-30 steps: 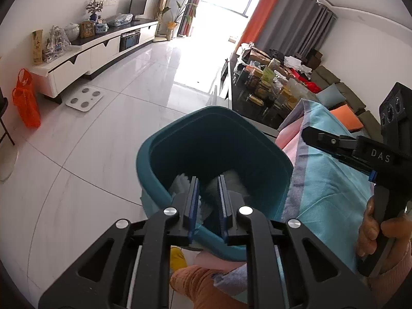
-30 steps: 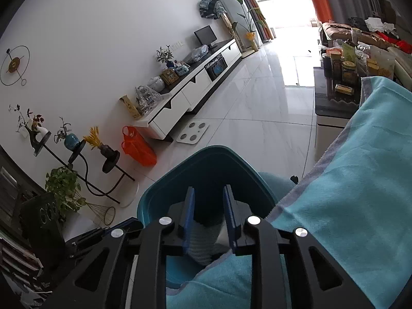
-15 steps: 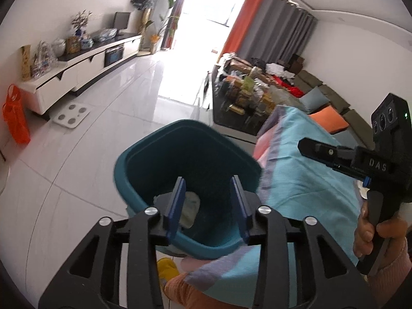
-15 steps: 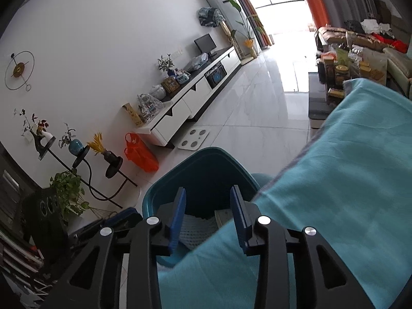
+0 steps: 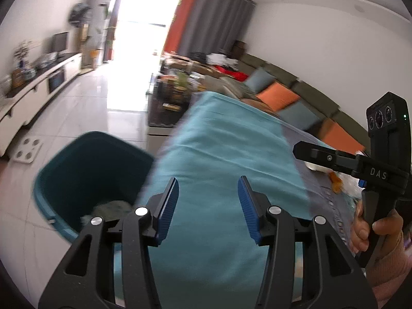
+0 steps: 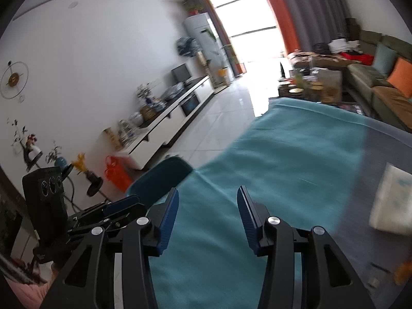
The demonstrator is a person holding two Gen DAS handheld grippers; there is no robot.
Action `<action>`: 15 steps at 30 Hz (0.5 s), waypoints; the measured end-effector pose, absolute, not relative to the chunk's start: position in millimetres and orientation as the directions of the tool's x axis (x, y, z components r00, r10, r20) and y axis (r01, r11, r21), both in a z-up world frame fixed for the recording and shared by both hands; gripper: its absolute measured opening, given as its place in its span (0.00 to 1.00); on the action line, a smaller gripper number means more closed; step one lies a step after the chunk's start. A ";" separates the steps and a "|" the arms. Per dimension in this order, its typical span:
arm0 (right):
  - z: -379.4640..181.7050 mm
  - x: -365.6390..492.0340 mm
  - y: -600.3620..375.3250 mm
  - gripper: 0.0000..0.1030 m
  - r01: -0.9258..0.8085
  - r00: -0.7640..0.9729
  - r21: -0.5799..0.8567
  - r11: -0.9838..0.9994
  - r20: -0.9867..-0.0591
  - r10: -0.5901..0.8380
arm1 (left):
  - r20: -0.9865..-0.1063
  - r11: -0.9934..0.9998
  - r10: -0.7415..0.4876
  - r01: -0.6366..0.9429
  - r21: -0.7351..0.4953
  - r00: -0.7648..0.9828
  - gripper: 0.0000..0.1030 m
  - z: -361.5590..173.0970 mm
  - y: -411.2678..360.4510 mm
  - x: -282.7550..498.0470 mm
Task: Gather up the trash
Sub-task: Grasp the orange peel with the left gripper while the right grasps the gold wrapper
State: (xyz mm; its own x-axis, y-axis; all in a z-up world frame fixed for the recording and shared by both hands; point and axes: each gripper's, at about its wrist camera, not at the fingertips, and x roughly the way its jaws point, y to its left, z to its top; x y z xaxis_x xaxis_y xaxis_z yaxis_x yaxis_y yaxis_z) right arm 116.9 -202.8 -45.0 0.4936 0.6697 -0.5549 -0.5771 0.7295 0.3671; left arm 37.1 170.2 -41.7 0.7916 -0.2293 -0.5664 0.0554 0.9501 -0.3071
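A teal trash bin (image 5: pixel 87 177) stands on the floor at the left edge of a table under a teal cloth (image 5: pixel 221 159). Crumpled pale trash (image 5: pixel 110 208) lies inside it. My left gripper (image 5: pixel 208 206) is open and empty above the cloth, just right of the bin. My right gripper (image 6: pixel 207 216) is open and empty over the cloth; the bin's rim (image 6: pixel 159 177) shows to its left. A white tissue-like piece (image 6: pixel 391 200) lies on the cloth at the right, with orange scraps (image 5: pixel 336 184) near it.
A white TV cabinet (image 6: pixel 177 118) runs along the left wall, with an orange bag (image 6: pixel 117 172) and a scale (image 5: pixel 27 150) on the tiled floor. A cluttered coffee table (image 5: pixel 175 95) and a sofa with orange cushions (image 5: pixel 278 95) lie beyond the table.
Both grippers opened and let trash drop into the bin. Both then swung right, away from the bin and over the teal cloth.
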 end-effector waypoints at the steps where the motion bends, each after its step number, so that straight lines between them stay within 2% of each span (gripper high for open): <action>1: -44.8 113.7 -213.1 0.44 -0.563 0.512 0.360 0.744 -0.555 0.656 | -0.567 0.949 -0.242 0.071 -0.306 0.787 0.46 -42.6 161.5 38.8; 15: -54.1 73.2 -357.4 0.46 -0.304 0.717 0.313 0.900 -0.547 0.433 | -0.582 0.863 -0.502 0.419 -0.283 0.640 0.47 -47.5 4.1 56.9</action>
